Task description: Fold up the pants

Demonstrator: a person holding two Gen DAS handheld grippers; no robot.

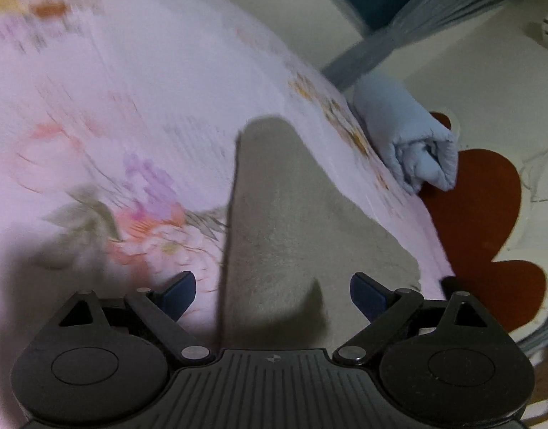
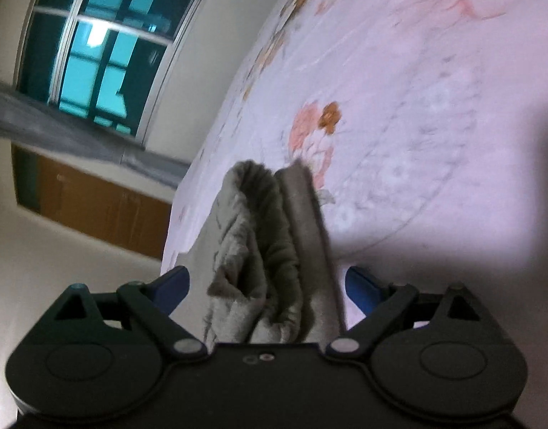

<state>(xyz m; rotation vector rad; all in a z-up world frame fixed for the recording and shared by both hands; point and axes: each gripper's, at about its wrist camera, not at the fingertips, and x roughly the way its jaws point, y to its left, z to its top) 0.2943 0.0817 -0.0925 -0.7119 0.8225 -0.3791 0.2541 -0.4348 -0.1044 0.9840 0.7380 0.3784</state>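
The grey pants [image 1: 292, 214] lie on a bed with a pink floral sheet [image 1: 113, 107]. In the left wrist view a flat grey panel runs forward from between my left gripper's [image 1: 273, 295] blue pads, which stand wide apart and open. In the right wrist view a bunched, folded edge of the pants [image 2: 270, 243] rises between the blue pads of my right gripper [image 2: 267, 287], which are also spread wide and open. The cloth's near end is hidden behind each gripper body. The frames are blurred.
A rolled light-blue cloth [image 1: 410, 143] lies at the bed's right edge. A red-brown mat [image 1: 481, 214] is on the pale floor beside the bed. A grey curtain [image 1: 435, 10], a window [image 2: 102, 53] and a wooden cabinet [image 2: 102, 207] stand beyond the bed.
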